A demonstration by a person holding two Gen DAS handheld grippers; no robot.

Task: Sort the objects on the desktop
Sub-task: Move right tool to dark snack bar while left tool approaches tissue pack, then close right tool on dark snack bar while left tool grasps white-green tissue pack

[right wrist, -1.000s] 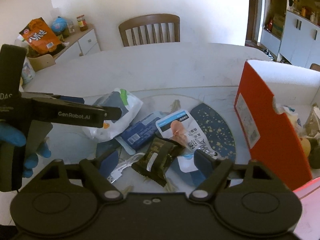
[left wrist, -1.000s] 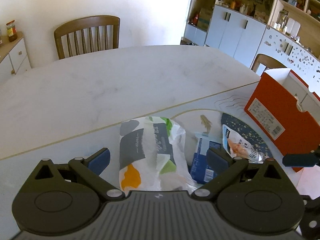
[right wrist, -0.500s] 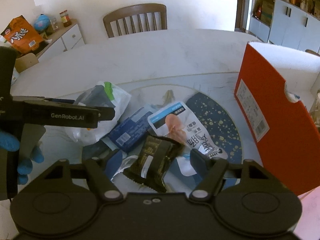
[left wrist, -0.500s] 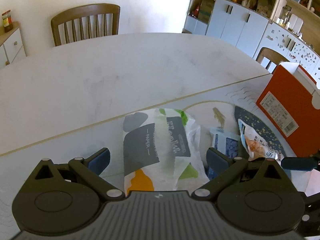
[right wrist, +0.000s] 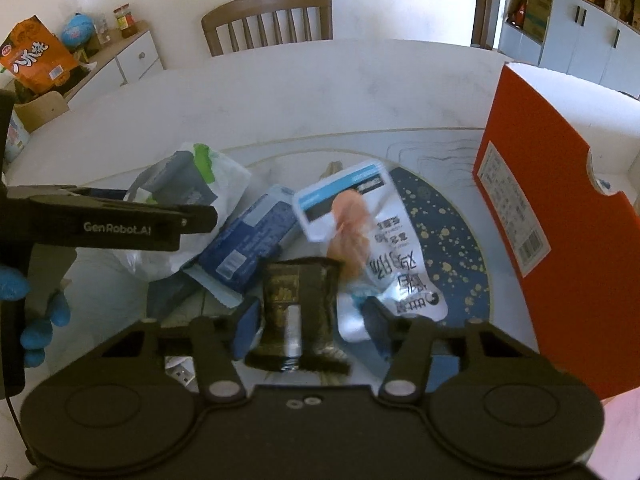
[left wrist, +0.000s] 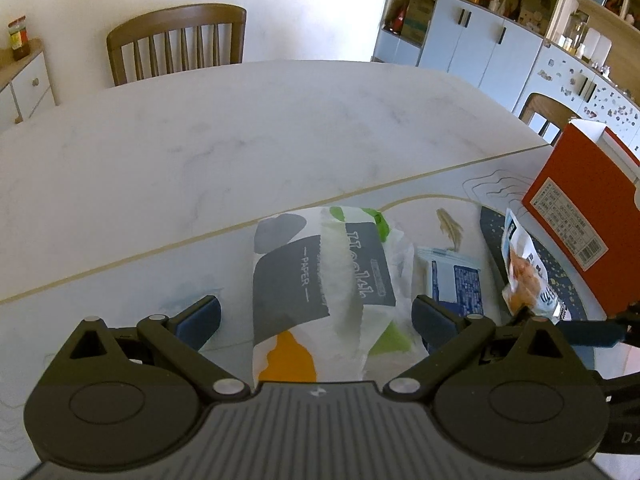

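In the left wrist view a white tissue pack (left wrist: 320, 280) with grey, green and orange patches lies on the table between the wide-apart fingers of my left gripper (left wrist: 316, 318), which is open and not touching it. In the right wrist view a dark green snack packet (right wrist: 298, 300) lies between the fingers of my right gripper (right wrist: 311, 325). Its jaws are closing; the left pad is at the packet's edge and a gap shows on the right. Beside the packet lie a blue packet (right wrist: 248, 248) and a white chicken snack pouch (right wrist: 360, 232).
An open orange box (right wrist: 560, 220) stands at the right on a dark blue speckled mat (right wrist: 452, 240). A blue-gloved hand (right wrist: 36, 320) holds the left gripper, whose finger (right wrist: 120, 224) reaches in from the left. A wooden chair (left wrist: 176, 40) stands behind the table.
The right gripper has sunk toward the dark packet and its jaws have narrowed around it. The left gripper has come lower over the tissue pack, still wide.
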